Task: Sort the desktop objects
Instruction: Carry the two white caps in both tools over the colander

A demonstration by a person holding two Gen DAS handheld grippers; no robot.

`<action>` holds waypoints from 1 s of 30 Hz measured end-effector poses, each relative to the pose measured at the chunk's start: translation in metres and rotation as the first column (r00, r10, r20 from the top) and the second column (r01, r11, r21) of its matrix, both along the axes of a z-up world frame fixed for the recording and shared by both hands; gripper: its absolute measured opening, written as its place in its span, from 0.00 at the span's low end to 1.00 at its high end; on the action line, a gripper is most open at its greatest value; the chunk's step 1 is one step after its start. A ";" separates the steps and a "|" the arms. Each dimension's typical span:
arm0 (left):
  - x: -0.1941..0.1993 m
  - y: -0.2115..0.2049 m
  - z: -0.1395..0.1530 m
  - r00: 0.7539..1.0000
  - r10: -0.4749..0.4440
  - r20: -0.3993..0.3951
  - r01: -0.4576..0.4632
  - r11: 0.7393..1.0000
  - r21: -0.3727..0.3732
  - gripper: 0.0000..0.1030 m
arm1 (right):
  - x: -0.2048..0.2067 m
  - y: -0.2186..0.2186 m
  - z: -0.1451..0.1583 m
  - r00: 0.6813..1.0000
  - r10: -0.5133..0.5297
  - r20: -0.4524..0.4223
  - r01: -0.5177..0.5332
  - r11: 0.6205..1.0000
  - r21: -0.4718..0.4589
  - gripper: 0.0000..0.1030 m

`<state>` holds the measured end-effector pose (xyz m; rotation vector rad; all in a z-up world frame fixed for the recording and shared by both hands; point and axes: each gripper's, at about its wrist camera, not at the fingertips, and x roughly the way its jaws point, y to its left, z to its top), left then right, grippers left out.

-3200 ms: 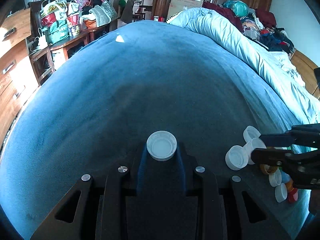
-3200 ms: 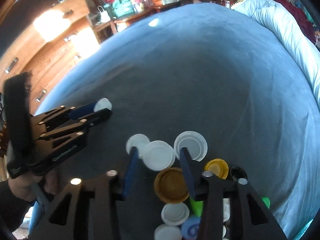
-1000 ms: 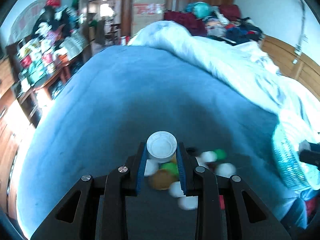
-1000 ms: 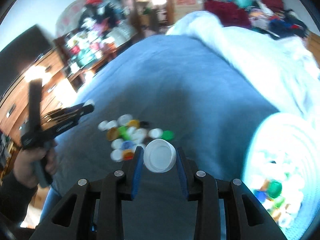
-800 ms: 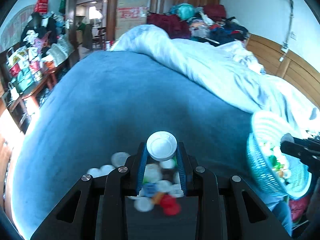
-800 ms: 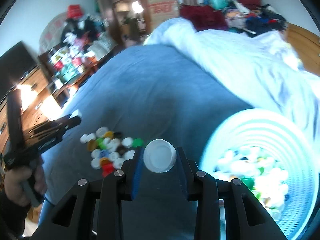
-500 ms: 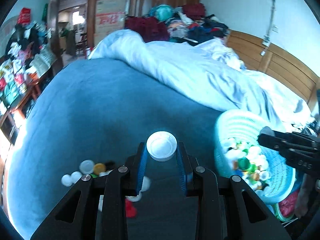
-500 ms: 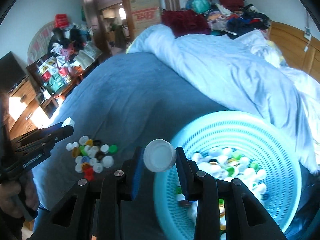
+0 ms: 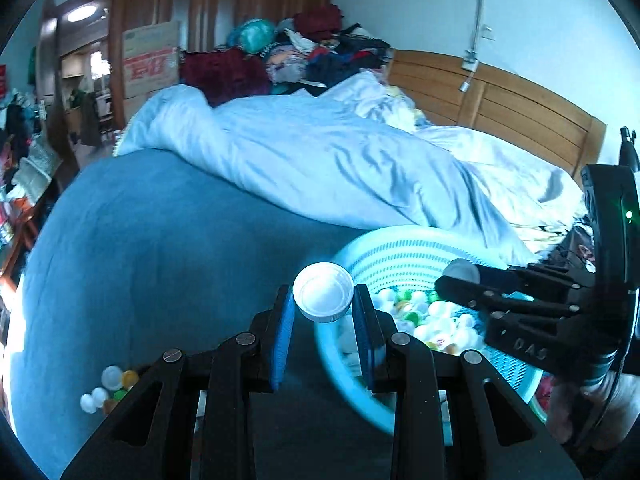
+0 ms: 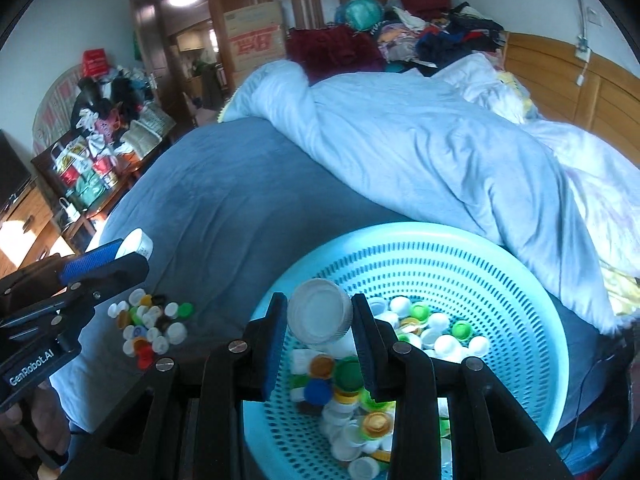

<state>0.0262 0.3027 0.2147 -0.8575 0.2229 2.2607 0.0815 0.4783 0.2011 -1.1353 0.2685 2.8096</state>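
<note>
My left gripper [image 9: 323, 300] is shut on a white bottle cap [image 9: 323, 297], held just at the near rim of the turquoise perforated basket [image 9: 404, 246]. My right gripper [image 10: 319, 316] is shut on another white cap [image 10: 320, 311] and hangs over the same basket [image 10: 500, 280], which holds several white, green, yellow and blue caps. In the left wrist view the right gripper [image 9: 460, 276] reaches in from the right above the basket. In the right wrist view the left gripper [image 10: 128, 250] shows at the left with its cap. A heap of loose caps [image 10: 150, 326] lies on the blue blanket.
The blue blanket [image 10: 224, 200] covers the near part of the bed, and a rumpled pale duvet [image 10: 420, 148] lies behind the basket. A wooden headboard [image 9: 500, 108] stands at the right. Cluttered shelves [image 10: 92, 160] line the left side.
Both grippers have swung right from the heap of caps to the basket, each keeping its white cap. The right one has come over the basket's inside; the left has reached its rim.
</note>
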 end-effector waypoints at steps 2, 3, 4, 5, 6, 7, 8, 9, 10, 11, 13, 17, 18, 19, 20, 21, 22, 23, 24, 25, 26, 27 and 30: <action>0.002 0.012 0.000 1.000 -0.014 0.000 0.014 1.000 -0.010 0.24 | 0.003 0.009 0.000 1.000 -0.014 0.003 0.014 1.000 0.000 0.34; 0.002 0.019 0.001 1.000 -0.023 0.003 0.023 1.000 -0.013 0.24 | 0.005 0.014 -0.001 1.000 -0.021 0.006 0.021 1.000 0.000 0.34; 0.004 0.025 0.000 0.999 -0.033 0.006 0.033 0.999 -0.017 0.24 | 0.007 0.019 -0.001 1.000 -0.027 0.007 0.027 1.000 -0.001 0.34; 0.007 0.031 0.001 0.999 -0.044 0.005 0.044 0.999 -0.023 0.24 | 0.008 0.024 -0.002 0.999 -0.034 0.009 0.034 0.999 -0.002 0.34; 0.008 0.037 0.001 0.999 -0.054 0.004 0.054 0.998 -0.031 0.24 | 0.010 0.029 -0.003 0.999 -0.041 0.012 0.041 0.999 -0.003 0.34; 0.011 0.041 0.001 0.998 -0.061 0.006 0.061 0.998 -0.033 0.24 | 0.012 0.032 -0.004 0.999 -0.046 0.014 0.046 0.999 -0.003 0.34; 0.013 0.047 0.001 0.997 -0.070 0.011 0.071 0.997 -0.034 0.24 | 0.013 0.037 -0.005 0.998 -0.053 0.015 0.053 0.999 -0.004 0.34; 0.014 0.052 0.002 0.997 -0.079 0.013 0.079 0.996 -0.037 0.24 | 0.015 0.040 -0.006 0.998 -0.058 0.017 0.058 0.998 -0.006 0.34; 0.015 0.057 0.002 0.996 -0.085 0.012 0.086 0.995 -0.042 0.24 | 0.016 0.044 -0.006 0.998 -0.064 0.018 0.064 0.998 -0.010 0.34; 0.017 0.062 0.002 0.995 -0.095 0.013 0.096 0.994 -0.048 0.24 | 0.017 0.048 -0.007 0.997 -0.070 0.019 0.070 0.997 -0.016 0.34; 0.019 0.072 0.001 0.993 -0.113 0.024 0.114 0.992 -0.060 0.24 | 0.020 0.054 -0.009 0.997 -0.080 0.023 0.080 0.996 -0.024 0.34; 0.022 0.091 -0.001 0.987 -0.151 0.062 0.156 0.984 -0.086 0.24 | 0.021 0.064 -0.013 0.995 -0.089 0.042 0.091 0.995 -0.041 0.34; 0.021 0.093 -0.002 0.985 -0.156 0.073 0.162 0.983 -0.089 0.24 | 0.021 0.067 -0.013 0.995 -0.091 0.046 0.093 0.995 -0.045 0.34; 0.021 0.096 -0.003 0.983 -0.162 0.084 0.170 0.981 -0.091 0.24 | 0.021 0.069 -0.014 0.994 -0.092 0.051 0.095 0.994 -0.049 0.34; 0.021 0.100 -0.004 0.981 -0.167 0.094 0.176 0.980 -0.098 0.24 | 0.021 0.071 -0.015 0.994 -0.092 0.057 0.096 0.994 -0.056 0.34; 0.021 0.103 -0.004 0.980 -0.169 0.101 0.179 0.978 -0.105 0.24 | 0.021 0.072 -0.016 0.994 -0.092 0.061 0.096 0.994 -0.061 0.34; 0.021 0.105 -0.006 0.978 -0.172 0.114 0.184 0.977 -0.111 0.24 | 0.021 0.073 -0.016 0.994 -0.091 0.065 0.096 0.993 -0.065 0.34; 0.020 0.109 -0.008 0.977 -0.171 0.124 0.186 0.975 -0.119 0.24 | 0.021 0.075 -0.017 0.993 -0.091 0.068 0.096 0.993 -0.070 0.34; 0.019 0.111 -0.009 0.977 -0.170 0.131 0.187 0.975 -0.124 0.24 | 0.021 0.076 -0.019 0.993 -0.090 0.072 0.095 0.993 -0.075 0.34; 0.018 0.113 -0.012 0.975 -0.169 0.142 0.188 0.974 -0.130 0.24 | 0.021 0.078 -0.020 0.993 -0.089 0.075 0.095 0.992 -0.079 0.34; 0.018 0.114 -0.014 0.974 -0.168 0.151 0.189 0.973 -0.133 0.24 | 0.022 0.079 -0.022 0.993 -0.090 0.076 0.096 0.992 -0.087 0.34; 0.017 0.115 -0.016 0.973 -0.168 0.157 0.190 0.972 -0.136 0.24 | 0.022 0.080 -0.023 0.993 -0.089 0.078 0.096 0.991 -0.091 0.34; 0.018 0.117 -0.020 0.971 -0.170 0.168 0.194 0.970 -0.143 0.24 | 0.023 0.080 -0.026 0.993 -0.085 0.083 0.092 0.991 -0.093 0.34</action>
